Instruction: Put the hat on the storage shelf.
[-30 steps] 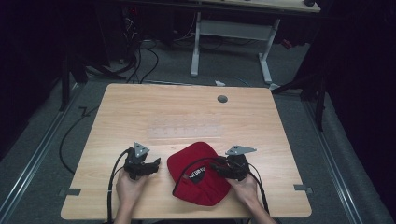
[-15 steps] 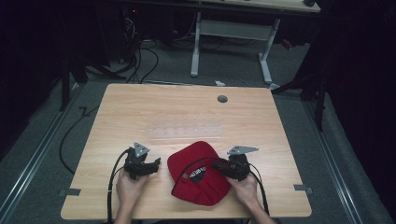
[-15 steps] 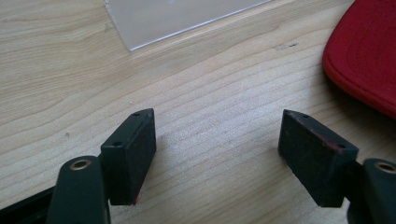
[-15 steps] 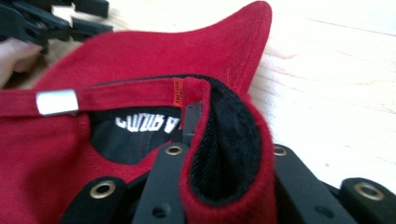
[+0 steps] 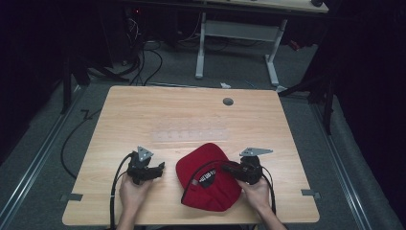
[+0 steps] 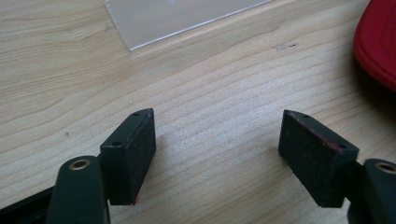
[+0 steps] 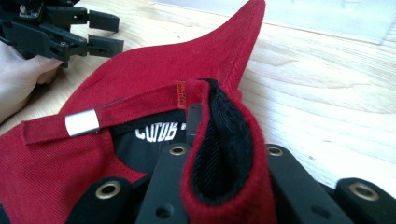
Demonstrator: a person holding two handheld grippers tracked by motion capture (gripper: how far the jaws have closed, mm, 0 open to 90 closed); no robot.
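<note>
A red cap [image 5: 208, 177] lies at the near middle of the wooden surface [image 5: 143, 115], between the two hands. The right tool [image 7: 219, 186] pinches a fold of the cap's rear edge tight between its jaws, beside the strap [image 7: 107, 114] with its metal tip. The left tool [image 6: 217, 154] sits wide apart and empty just above the surface, left of the cap and near a clear plastic sheet [image 6: 177, 16].

Red cap [image 6: 379, 42] cropped at edge

Cap [image 5: 208, 177] on table [image 5: 143, 110], between left claw [image 5: 160, 167] and right claw [image 5: 225, 168].
</note>
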